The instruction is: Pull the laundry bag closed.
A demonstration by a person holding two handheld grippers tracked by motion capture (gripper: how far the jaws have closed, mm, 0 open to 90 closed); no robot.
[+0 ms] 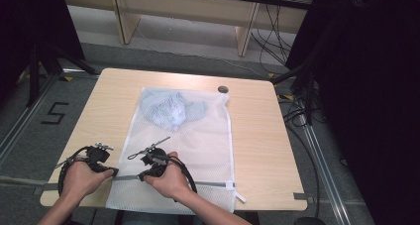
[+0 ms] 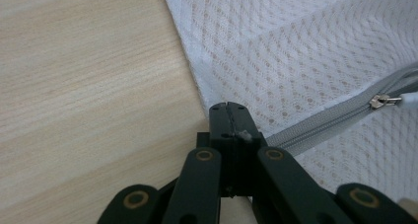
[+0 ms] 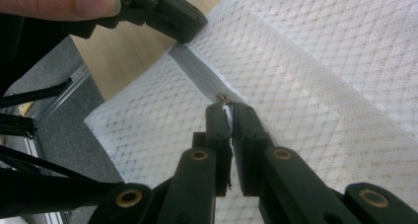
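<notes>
A white mesh laundry bag (image 1: 198, 140) lies flat on the wooden table (image 1: 262, 136), with a pale blue garment (image 1: 171, 110) inside its far end. A grey zipper (image 1: 208, 184) runs along the bag's near edge. My left gripper (image 1: 114, 173) is shut on the zipper's left end at the bag's corner (image 2: 229, 116). A short way to its right, my right gripper (image 1: 142, 176) is shut on the white pull tab (image 3: 226, 116) of the zipper slider (image 2: 380, 101). In the right gripper view the left gripper (image 3: 170, 14) shows at the top left, pinching the zipper tape (image 3: 194, 71).
A small dark round object (image 1: 223, 89) lies on the table just beyond the bag's far right corner. Black curtains and cables stand to the right, and wooden furniture legs at the back. Bare tabletop flanks the bag on both sides.
</notes>
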